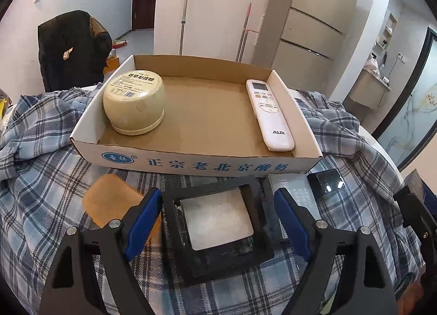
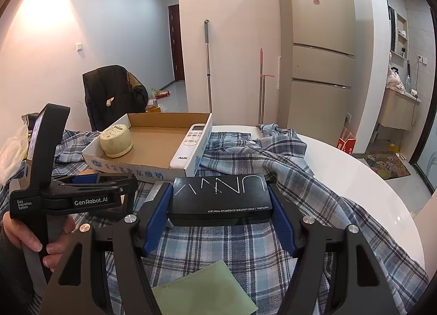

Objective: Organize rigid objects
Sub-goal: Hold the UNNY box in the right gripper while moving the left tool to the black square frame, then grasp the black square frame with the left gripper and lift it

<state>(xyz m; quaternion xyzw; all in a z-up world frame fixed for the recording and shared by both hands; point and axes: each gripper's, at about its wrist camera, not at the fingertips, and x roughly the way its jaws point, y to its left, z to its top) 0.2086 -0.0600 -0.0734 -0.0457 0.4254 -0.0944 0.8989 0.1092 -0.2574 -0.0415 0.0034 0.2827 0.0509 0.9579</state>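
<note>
A black square case with a frosted white middle (image 1: 218,222) lies on the plaid cloth between the blue pads of my left gripper (image 1: 217,192). The jaws stand open around it, with a gap showing on its right side. My right gripper (image 2: 220,189) is shut on a flat black box with white lettering (image 2: 220,200), with a pad against each end. Beyond both lies a shallow cardboard tray (image 1: 191,163). It holds a cream round jar (image 1: 133,102) at its left and a white remote (image 1: 269,112) along its right wall.
A silver box (image 1: 297,192) and a small glossy black box (image 1: 326,182) lie right of the case, and a tan pad (image 1: 109,197) lies left of it. A green sheet (image 2: 204,290) sits under my right gripper. The plaid cloth (image 2: 273,156) covers a round white table (image 2: 355,178).
</note>
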